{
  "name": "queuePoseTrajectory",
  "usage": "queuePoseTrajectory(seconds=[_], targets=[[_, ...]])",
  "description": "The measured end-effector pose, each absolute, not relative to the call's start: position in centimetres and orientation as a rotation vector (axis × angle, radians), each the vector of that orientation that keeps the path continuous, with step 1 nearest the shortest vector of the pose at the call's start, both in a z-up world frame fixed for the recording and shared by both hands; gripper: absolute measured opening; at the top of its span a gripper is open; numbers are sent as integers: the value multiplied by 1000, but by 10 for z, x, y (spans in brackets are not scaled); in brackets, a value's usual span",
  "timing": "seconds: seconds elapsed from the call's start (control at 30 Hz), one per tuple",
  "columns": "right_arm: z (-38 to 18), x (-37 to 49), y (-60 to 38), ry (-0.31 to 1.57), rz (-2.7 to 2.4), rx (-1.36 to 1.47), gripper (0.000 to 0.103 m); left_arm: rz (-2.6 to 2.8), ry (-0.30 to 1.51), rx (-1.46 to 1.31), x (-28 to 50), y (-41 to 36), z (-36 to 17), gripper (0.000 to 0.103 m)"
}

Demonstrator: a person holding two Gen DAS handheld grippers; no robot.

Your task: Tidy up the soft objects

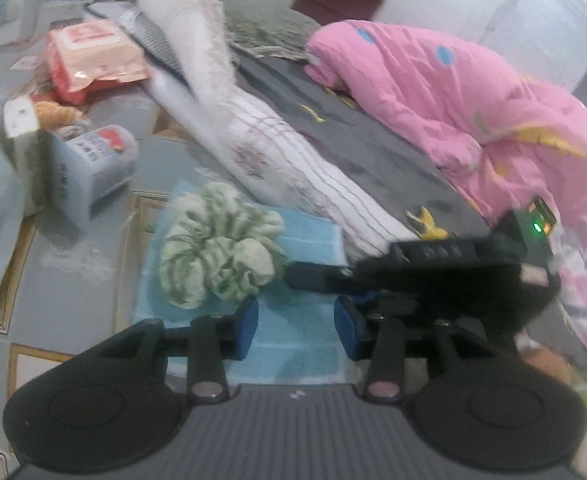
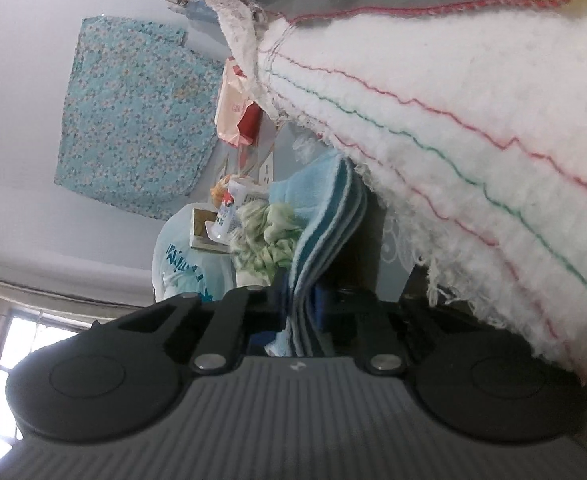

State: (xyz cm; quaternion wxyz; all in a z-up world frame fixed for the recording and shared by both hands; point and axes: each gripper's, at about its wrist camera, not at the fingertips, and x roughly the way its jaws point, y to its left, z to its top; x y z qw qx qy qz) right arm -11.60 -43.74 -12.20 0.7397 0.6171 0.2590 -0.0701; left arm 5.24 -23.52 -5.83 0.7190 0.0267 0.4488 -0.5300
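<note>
The right gripper (image 2: 293, 312) pinches the blue towel's (image 1: 293, 336) edge; the left gripper (image 1: 295, 324) hovers spread over it, holding nothing. The green scrunchie (image 1: 221, 244) sits on the towel near the table's (image 1: 73, 272) middle, and folding has seemingly barely begun, with 2 blankets still heaped behind.

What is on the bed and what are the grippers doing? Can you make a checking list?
Surface: grey patterned bedspread, crowded.
Job's things: light blue striped towel lying flat, with a green and white ruffled scrunchie on it; a white quilted blanket roll beside it; a pink spotted duvet heaped behind.
Clutter: pink tissue pack, blue plastic tub.
Grippers: left gripper open above the towel; right gripper shut on the towel's edge.
Cables: nothing seen.
Surroundings: turquoise flowered cloth on a white wall.
</note>
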Motion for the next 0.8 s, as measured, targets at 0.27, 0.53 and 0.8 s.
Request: queuePoseTrajectory(seconds=[0.27,0.53,0.8], targets=[[-118,-125,-438,543,-155,1327,9,-1191,1082,97,84,-261,-75,42],[-120,-125,-447,508,-133,1362,9,-1244,1110,144,97,-269,-73,46],[-125,-125,-446,521,-106,1363,9,-1130,1066,107,115,-261,-67,54]])
